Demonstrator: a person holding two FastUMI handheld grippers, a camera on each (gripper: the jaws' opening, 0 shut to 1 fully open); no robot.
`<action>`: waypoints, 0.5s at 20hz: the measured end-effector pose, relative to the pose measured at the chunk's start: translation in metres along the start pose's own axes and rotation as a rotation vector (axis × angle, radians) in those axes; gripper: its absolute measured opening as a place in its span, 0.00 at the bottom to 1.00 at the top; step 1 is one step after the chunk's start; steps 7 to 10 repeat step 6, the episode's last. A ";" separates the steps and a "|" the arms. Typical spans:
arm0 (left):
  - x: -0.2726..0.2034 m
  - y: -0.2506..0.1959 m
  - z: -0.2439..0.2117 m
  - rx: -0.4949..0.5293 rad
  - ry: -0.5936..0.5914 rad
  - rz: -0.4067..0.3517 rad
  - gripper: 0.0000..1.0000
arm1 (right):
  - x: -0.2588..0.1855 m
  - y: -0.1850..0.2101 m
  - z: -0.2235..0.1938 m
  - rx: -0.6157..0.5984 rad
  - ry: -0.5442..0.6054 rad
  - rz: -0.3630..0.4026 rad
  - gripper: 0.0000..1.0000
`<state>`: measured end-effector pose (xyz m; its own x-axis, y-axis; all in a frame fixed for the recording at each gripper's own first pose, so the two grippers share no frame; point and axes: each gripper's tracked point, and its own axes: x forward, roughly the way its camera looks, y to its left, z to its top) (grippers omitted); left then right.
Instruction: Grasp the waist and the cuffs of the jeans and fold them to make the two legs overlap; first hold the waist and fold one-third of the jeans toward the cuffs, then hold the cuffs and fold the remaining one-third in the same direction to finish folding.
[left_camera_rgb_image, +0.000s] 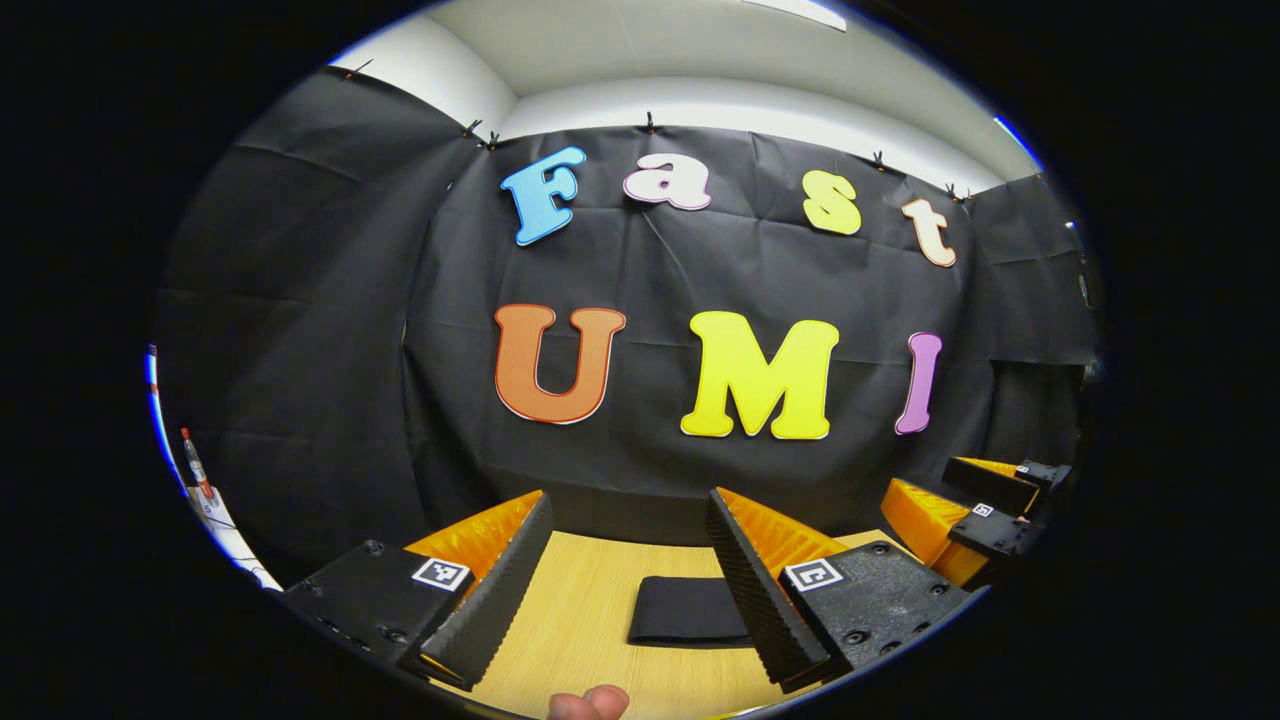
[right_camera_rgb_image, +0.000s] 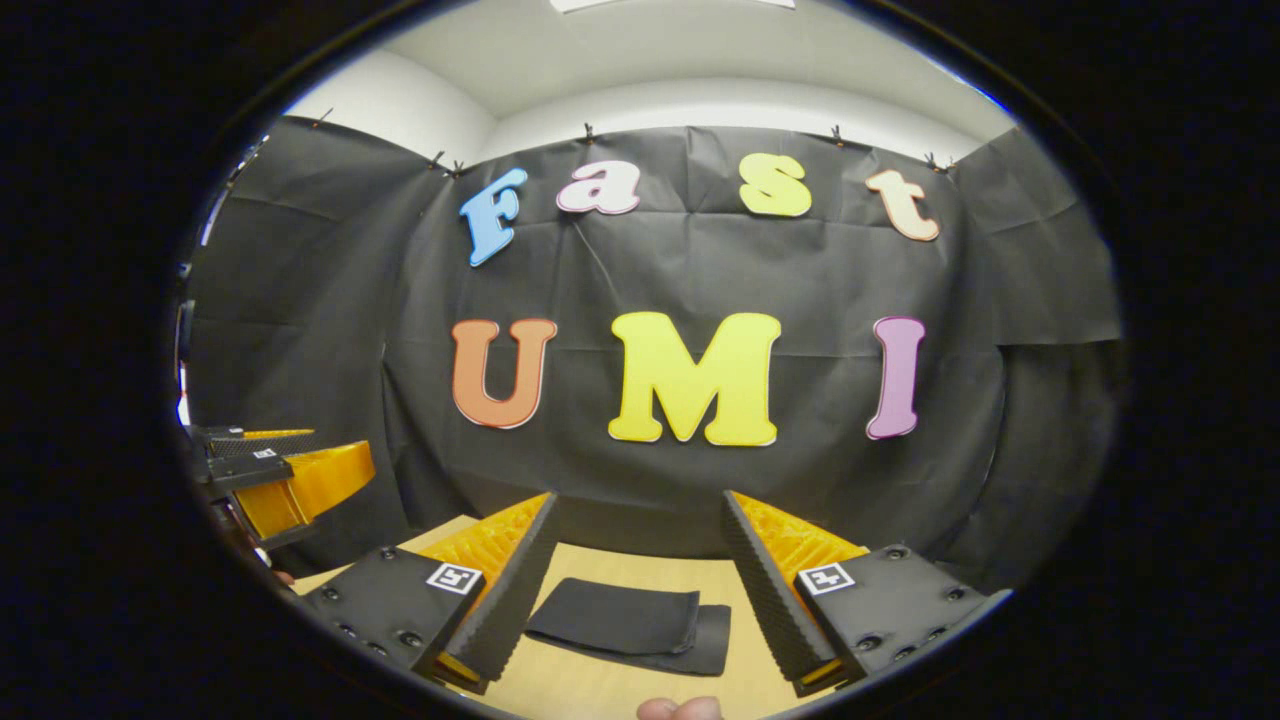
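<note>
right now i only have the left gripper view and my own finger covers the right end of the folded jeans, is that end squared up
Observer: No. The right gripper view shows the jeans end to end, and at the right end the bottom layer sticks out past the top layer.
Operator: ok, is the right gripper holding any of it
Observer: No. The right gripper is open with its fingers wide apart, and the jeans lie flat on the table with nothing pinched.
</note>
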<state>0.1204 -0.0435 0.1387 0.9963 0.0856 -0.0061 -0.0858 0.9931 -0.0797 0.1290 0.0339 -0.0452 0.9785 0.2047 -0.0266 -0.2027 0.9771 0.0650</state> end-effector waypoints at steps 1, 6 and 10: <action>-0.001 0.002 -0.001 0.003 0.000 -0.003 0.98 | -0.001 0.000 -0.001 -0.002 0.002 -0.005 0.99; 0.000 -0.005 -0.005 0.008 0.001 -0.024 0.98 | -0.006 -0.007 -0.004 -0.008 0.004 -0.030 0.99; 0.000 -0.005 -0.005 0.008 0.001 -0.024 0.98 | -0.006 -0.007 -0.004 -0.008 0.004 -0.030 0.99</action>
